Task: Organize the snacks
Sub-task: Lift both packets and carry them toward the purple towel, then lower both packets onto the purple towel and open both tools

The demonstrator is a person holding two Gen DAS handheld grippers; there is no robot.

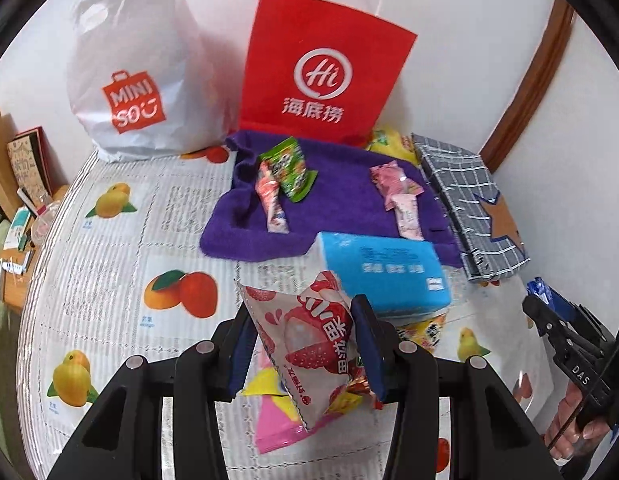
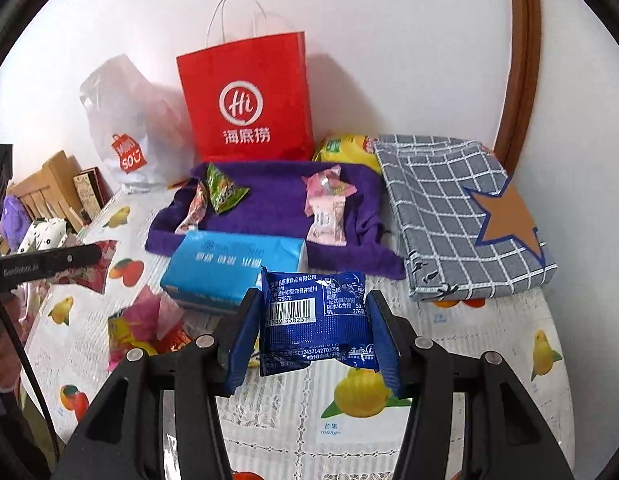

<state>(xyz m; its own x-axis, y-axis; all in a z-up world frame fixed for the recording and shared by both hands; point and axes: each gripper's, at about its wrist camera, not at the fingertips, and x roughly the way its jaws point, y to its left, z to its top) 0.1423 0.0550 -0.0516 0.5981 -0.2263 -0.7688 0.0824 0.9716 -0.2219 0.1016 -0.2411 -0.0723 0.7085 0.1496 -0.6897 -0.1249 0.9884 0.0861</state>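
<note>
Left gripper (image 1: 305, 354) is clenched on a lychee snack packet (image 1: 309, 344), pinned between its pads and held off the fruit-print tablecloth (image 1: 109, 248), above the loose snack pile (image 1: 277, 412). Right gripper (image 2: 315, 336) grips a blue snack packet (image 2: 313, 320) squarely between its pads, in front of the blue tissue pack (image 2: 229, 264). Beyond, sorted sweets lie on the purple towel (image 2: 277, 200).

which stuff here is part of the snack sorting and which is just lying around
Part of the job:
- lychee packet in the left tool
- blue packet in the right tool
- purple cloth with snacks on it
- snack pile

Lying about:
- red bag
- white bag
- tissue pack
- checked cloth
</note>
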